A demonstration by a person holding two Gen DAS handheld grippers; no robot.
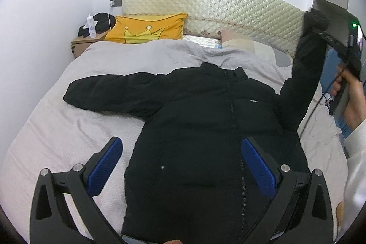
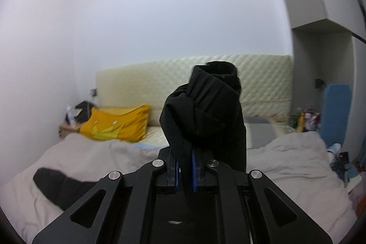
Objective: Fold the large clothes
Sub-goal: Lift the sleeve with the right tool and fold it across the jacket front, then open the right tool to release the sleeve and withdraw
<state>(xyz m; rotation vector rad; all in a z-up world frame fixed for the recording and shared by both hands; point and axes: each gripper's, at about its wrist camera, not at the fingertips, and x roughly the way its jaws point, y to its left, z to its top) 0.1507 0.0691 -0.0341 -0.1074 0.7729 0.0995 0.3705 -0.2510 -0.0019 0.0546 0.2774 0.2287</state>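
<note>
A black padded jacket (image 1: 196, 120) lies front-up on the grey bed cover (image 1: 68, 129), collar toward the headboard, its left sleeve (image 1: 109, 93) spread flat. My left gripper (image 1: 181, 152) is open and empty above the jacket's lower body, blue pads (image 1: 105, 166) wide apart. My right gripper (image 2: 184, 166) is shut on the jacket's right sleeve (image 2: 205, 111) near the cuff and holds it high above the bed. In the left wrist view that raised sleeve (image 1: 304, 74) stands up at the right. The far sleeve also shows in the right wrist view (image 2: 59, 186).
A yellow crown pillow (image 1: 146, 29) lies by the quilted cream headboard (image 1: 205, 1). A bedside table (image 1: 87, 42) with a bottle and dark items stands at the back left. A blue panel (image 2: 336, 111) and clutter stand right of the bed.
</note>
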